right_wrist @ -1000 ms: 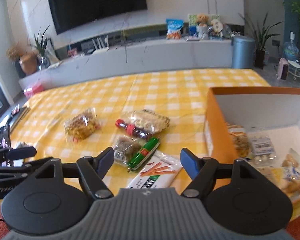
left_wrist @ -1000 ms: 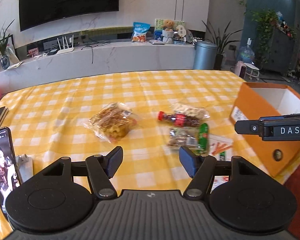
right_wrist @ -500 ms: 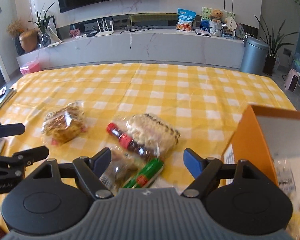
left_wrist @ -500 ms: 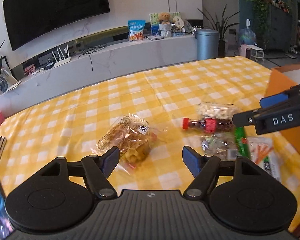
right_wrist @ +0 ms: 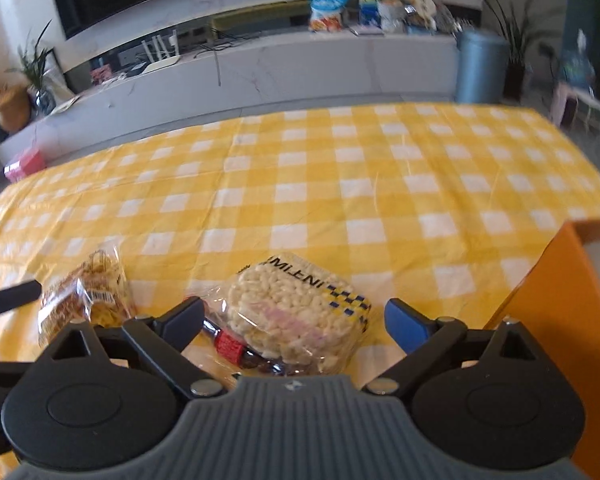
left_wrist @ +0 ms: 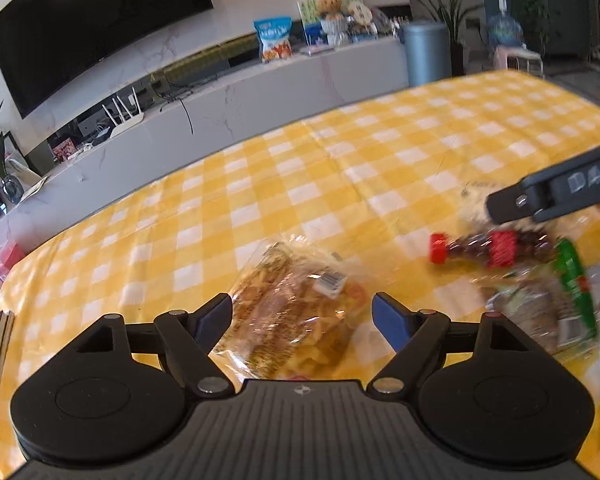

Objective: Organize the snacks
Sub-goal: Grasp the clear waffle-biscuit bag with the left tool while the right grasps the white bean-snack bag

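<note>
Tablecloth (left_wrist: 300, 184): snack bag (left_wrist: 296, 320) between left claw (left_wrist: 302, 316) tips

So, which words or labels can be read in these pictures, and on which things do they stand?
"DAS": right hand-held gripper, on its finger.
"INTENI", seen upside down, uncertain: puffed rice cake pack.
Barcode sticker on the golden snack bag: too small.
Blue bag on the counter: blurred.

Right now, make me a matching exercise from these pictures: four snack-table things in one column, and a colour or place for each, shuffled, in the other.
Things:
1. small bottle
2. rice cake pack
3. box
4. fried snack bag

Descriptions:
A. orange wall
B. between the open left gripper's fingers
C. red cap
D. between the open right gripper's fingers

Pairs: 1-C, 2-D, 3-A, 4-B
</note>
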`<state>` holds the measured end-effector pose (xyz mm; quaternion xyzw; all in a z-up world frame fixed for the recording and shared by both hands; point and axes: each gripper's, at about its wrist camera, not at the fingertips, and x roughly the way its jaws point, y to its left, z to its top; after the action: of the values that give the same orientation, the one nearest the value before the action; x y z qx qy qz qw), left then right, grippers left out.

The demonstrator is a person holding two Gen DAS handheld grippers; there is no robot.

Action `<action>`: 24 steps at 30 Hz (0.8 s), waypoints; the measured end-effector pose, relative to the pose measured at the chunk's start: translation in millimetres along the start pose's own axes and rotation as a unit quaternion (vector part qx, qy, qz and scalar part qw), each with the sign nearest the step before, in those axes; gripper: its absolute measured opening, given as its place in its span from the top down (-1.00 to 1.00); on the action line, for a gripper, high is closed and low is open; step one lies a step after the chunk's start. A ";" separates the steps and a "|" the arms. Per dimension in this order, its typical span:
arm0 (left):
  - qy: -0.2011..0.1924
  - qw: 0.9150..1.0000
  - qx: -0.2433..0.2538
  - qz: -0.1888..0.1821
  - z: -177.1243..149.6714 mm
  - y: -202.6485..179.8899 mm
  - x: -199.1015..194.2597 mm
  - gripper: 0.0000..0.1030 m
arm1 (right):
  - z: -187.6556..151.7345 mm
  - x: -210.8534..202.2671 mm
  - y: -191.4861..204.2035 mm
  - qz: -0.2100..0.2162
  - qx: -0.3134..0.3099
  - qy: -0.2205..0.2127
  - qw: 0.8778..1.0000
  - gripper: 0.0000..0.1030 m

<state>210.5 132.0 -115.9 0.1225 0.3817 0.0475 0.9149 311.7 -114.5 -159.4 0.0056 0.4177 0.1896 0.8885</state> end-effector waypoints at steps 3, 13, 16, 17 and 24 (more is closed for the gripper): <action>0.005 1.000 -0.002 -0.004 3.8 11.2 7.6 -0.88 | 0.9 8.4 -2.7 -0.005 0.019 0.011 1.000 -0.91; 0.039 0.996 -0.035 -0.073 7.3 35.7 39.1 -1.00 | 2.9 32.5 -18.9 0.025 0.099 0.053 0.993 -0.93; 0.050 0.994 -0.051 -0.083 5.0 40.0 50.2 -1.00 | 1.9 33.1 -15.6 0.025 0.090 0.050 0.994 -0.93; 0.054 0.992 -0.063 -0.090 4.5 42.9 51.9 -1.00 | 0.9 32.9 -14.7 0.025 0.088 0.047 0.995 -0.93; 0.053 0.992 -0.082 -0.080 2.7 40.9 40.9 -0.93 | -8.8 24.5 -13.6 0.039 0.071 0.030 0.996 -0.60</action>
<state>241.5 178.4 -131.5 0.0130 0.4328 0.0117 0.9013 323.8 -120.0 -185.5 0.0786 0.4562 0.1939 0.8650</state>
